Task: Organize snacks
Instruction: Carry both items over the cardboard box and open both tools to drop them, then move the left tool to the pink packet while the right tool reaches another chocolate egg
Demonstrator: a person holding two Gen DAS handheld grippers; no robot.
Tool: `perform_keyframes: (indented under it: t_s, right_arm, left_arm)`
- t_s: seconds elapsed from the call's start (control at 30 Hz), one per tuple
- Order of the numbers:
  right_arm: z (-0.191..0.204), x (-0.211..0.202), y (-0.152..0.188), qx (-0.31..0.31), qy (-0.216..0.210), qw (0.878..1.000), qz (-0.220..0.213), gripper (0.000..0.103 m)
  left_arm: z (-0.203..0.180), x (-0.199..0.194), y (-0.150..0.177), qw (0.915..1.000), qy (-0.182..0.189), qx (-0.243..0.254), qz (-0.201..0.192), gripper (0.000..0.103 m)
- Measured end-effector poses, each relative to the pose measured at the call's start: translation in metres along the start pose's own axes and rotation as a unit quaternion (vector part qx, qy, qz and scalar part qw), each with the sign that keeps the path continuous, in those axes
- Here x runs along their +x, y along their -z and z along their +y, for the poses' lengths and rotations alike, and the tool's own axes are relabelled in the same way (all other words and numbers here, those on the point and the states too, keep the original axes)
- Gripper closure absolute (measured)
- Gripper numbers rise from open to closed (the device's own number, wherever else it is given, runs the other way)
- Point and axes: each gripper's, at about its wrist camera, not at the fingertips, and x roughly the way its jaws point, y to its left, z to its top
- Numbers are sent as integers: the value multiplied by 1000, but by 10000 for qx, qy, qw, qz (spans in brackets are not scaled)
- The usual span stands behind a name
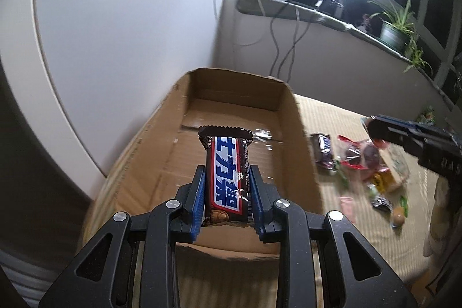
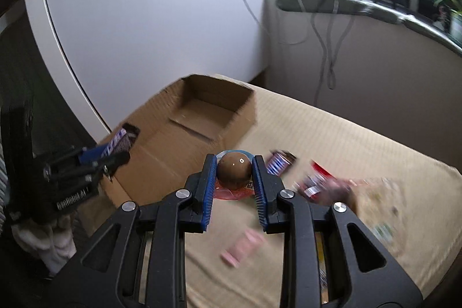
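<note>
pinching a brown chocolate bar (image 1: 228, 178) between its blue pads, the left gripper (image 1: 228, 175) holds it over the open cardboard box (image 1: 306, 163). the right gripper (image 2: 234, 172) clamps a round brown snack (image 2: 234, 169); loose snacks (image 2: 317, 184) lie right of its fingers on the beige cloth (image 2: 346, 140).

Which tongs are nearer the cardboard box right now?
Left. The left tongs, shut on a chocolate bar, are over the box's near end. The right tongs, shut on a brown ball snack, are off its right side, above the bedding.
</note>
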Motion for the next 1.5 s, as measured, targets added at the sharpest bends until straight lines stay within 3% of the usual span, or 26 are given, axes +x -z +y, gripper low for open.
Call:
perform_keyframes:
  t_s: [0.33,0.77,0.83,0.97,1.27,1.5]
  right_arm:
    - [21,62,-35,84,-397,9989,233,77]
    - [34,102,-39,-108,-345,9981,494,77]
    - [33,102,-39,-91,-332,9983,465,74]
    - [28,94,-41,56,-376,9987,338,47]
    - [16,61,-37,40,-224,9997,97,47]
    - [-8,23,-18,127,38,9999,-23,46]
  left_arm:
    - [10,17,-5,9998,-108,-46,128,76]
    - [11,22,-7,9997,-152,-88,188,76]
    - [10,21,-6,9997,-148,-68,184,76]
    - [9,20,-6,9997,-148,-66,171,76]
    - [4,4,-9,9998,-185,-25,-27,76]
    - [-18,-14,-2,9998,44,167,-132,76]
